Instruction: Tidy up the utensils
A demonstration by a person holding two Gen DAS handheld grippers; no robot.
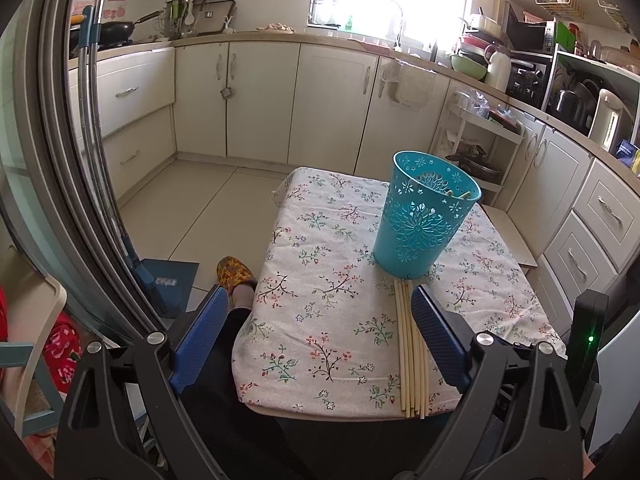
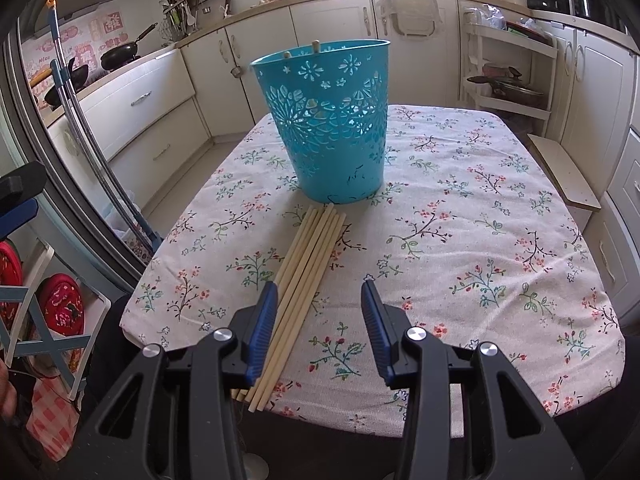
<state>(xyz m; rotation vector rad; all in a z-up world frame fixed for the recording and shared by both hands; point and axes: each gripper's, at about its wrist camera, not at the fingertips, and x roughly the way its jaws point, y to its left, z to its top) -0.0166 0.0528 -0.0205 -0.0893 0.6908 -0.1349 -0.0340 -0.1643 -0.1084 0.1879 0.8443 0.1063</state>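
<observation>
Left wrist view: left gripper point(image 1: 316, 336) hangs wide, empty. Chopsticks point(image 2: 298, 276) lie on the desk point(image 2: 460, 220) at six o'clock of the teal holder point(image 2: 332, 120). Right gripper point(image 2: 319, 332), fingers wide, should straddle one stick squarely.

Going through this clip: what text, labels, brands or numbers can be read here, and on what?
No text reads clearly.
Pink wall stickers: Chinese characters, too blurred to read.
Blue dustpan label: too small.
Blue box on the counter: print too small.
Teal basket, chopsticks, tablecloth: no text.
</observation>
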